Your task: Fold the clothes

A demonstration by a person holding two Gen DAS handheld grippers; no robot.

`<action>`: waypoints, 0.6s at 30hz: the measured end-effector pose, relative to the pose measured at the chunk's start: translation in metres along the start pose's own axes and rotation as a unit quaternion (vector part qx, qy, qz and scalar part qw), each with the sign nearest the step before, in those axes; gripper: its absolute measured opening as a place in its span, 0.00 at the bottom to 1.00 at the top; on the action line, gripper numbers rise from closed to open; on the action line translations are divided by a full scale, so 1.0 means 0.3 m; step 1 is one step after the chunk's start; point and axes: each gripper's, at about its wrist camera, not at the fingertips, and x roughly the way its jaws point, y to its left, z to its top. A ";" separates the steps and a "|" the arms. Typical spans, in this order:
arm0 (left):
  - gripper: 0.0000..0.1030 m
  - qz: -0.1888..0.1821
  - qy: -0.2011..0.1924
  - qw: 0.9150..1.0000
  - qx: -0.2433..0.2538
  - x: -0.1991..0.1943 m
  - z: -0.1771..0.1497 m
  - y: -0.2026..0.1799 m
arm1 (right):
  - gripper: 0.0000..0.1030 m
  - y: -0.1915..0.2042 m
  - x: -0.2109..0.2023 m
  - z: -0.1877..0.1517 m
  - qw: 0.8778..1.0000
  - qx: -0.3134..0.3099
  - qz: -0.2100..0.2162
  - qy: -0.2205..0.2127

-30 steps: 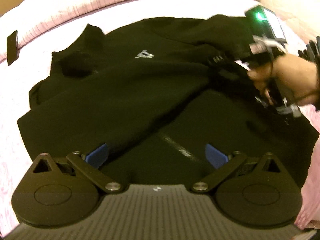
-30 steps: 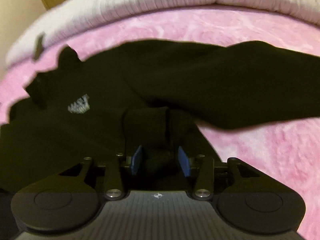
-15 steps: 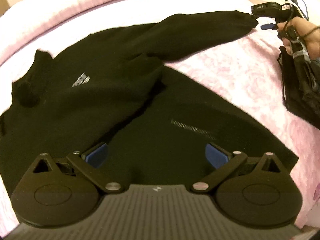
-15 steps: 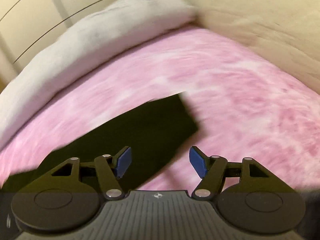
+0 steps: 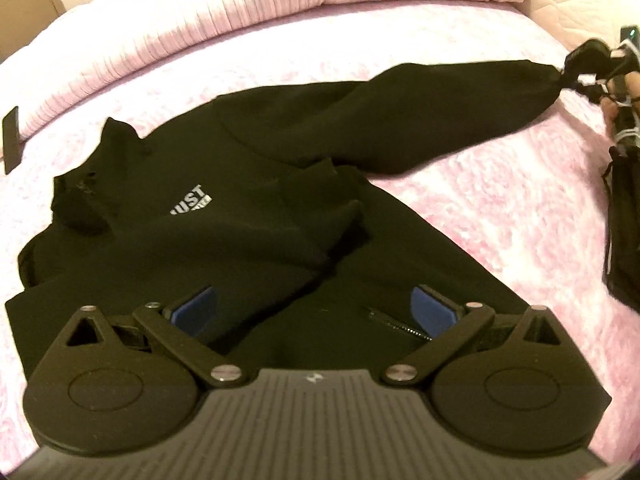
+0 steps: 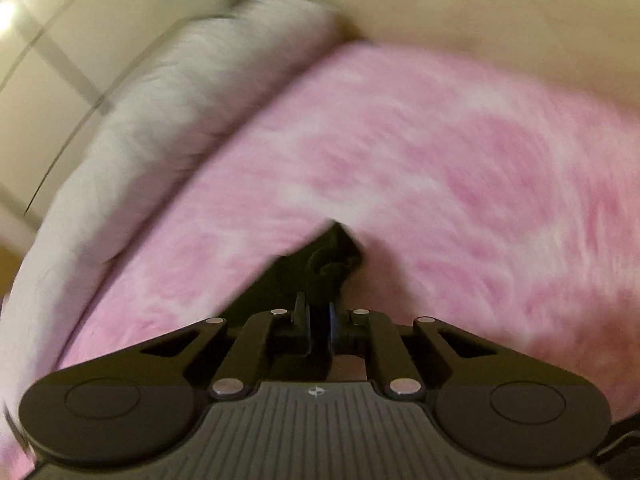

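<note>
Seemingly, right claw [image 6: 320, 326] pinches sleeve cuff [image 6: 334, 258].

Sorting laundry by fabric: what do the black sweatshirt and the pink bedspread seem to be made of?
The black sweatshirt looks like thick matte knit, perhaps cotton fleece: it holds soft, rounded folds with no shine. The pink bedspread looks like plush, fuzzy pile, probably synthetic, judging by its mottled, swirled nap. Neither fibre can be confirmed by sight.
</note>
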 end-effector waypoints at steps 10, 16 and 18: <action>0.99 0.035 -0.014 0.998 -0.044 -0.183 -0.109 0.127 | 0.09 0.725 -0.321 -0.197 0.934 -0.306 0.161 -0.085; 0.99 0.060 -0.025 0.994 -0.090 -0.361 -0.253 0.317 | 0.09 1.202 -0.503 -0.623 0.806 -0.494 0.304 -0.116; 0.99 0.068 -0.023 0.992 -0.105 -0.407 -0.324 0.399 | 0.08 1.274 -0.536 -0.858 0.735 -0.575 0.350 -0.085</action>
